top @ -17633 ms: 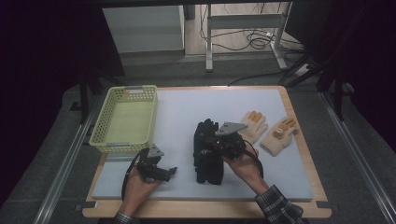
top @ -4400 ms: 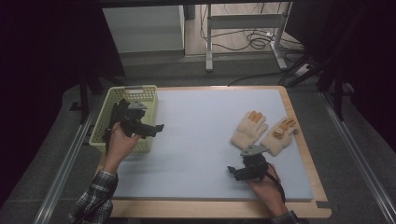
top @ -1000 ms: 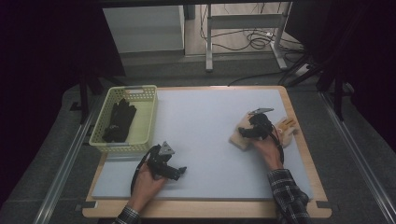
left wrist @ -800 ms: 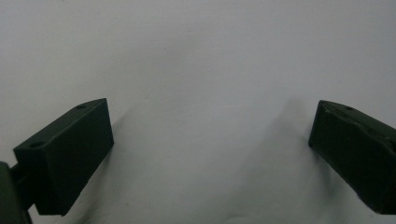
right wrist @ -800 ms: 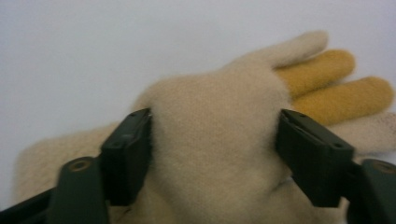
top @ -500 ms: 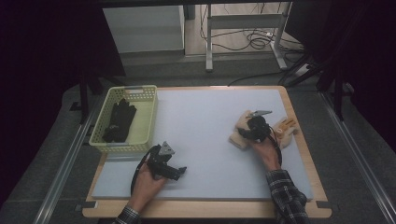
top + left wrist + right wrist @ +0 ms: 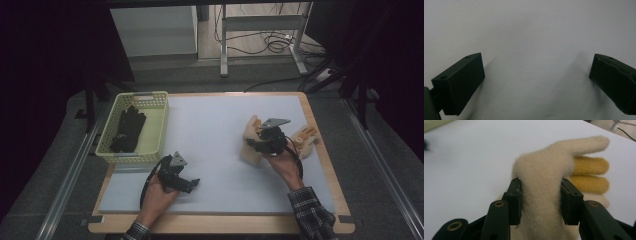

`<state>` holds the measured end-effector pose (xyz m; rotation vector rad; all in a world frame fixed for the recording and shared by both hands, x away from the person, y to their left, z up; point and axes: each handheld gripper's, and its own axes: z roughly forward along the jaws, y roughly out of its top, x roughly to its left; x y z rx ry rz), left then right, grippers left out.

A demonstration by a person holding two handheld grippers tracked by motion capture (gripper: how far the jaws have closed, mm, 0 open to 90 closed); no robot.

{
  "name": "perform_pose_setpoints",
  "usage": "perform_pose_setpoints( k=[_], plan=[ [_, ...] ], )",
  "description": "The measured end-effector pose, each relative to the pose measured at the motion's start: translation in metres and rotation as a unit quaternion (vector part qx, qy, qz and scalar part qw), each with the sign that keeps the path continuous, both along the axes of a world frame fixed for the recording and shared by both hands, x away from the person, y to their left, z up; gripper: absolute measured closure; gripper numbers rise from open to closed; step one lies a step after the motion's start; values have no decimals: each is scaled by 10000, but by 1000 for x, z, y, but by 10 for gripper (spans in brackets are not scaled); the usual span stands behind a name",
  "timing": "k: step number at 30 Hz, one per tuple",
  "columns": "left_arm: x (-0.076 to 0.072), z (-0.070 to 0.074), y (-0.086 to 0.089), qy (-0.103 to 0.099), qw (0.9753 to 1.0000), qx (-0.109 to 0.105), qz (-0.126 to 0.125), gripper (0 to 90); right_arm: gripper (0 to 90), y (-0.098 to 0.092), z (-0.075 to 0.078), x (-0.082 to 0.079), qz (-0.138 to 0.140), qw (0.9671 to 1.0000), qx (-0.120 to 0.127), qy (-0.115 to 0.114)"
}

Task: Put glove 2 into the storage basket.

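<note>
Cream knit glove (image 7: pixel 541 192) pinched between right gripper (image 7: pixel 540 200) jaws, fingers beyond

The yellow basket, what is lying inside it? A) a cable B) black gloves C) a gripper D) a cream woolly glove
B: dark black gloves lie inside the yellow basket, while the cream glove is across the table, pinched between the jaws of the right gripper.
</note>
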<state>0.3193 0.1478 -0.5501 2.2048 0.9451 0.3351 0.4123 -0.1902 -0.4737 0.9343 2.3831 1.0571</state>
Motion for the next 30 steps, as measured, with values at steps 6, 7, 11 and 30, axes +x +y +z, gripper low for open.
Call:
perform_pose_setpoints(
  k=[6,7,11,30],
  plan=[
    [0,0,0,-9,10000,-1,6,0,563,29,8,-19,644,9979,-87,-34],
    [0,0,0,-10,10000,-3,5,0,560,36,8,-21,774,9969,-120,-13],
    [0,0,0,-10,10000,-2,4,1,545,69,-9,-24,1345,9898,-468,86],
    [0,0,0,-5,10000,5,-2,1,333,51,-24,-9,648,9968,-178,431]
  ],
)
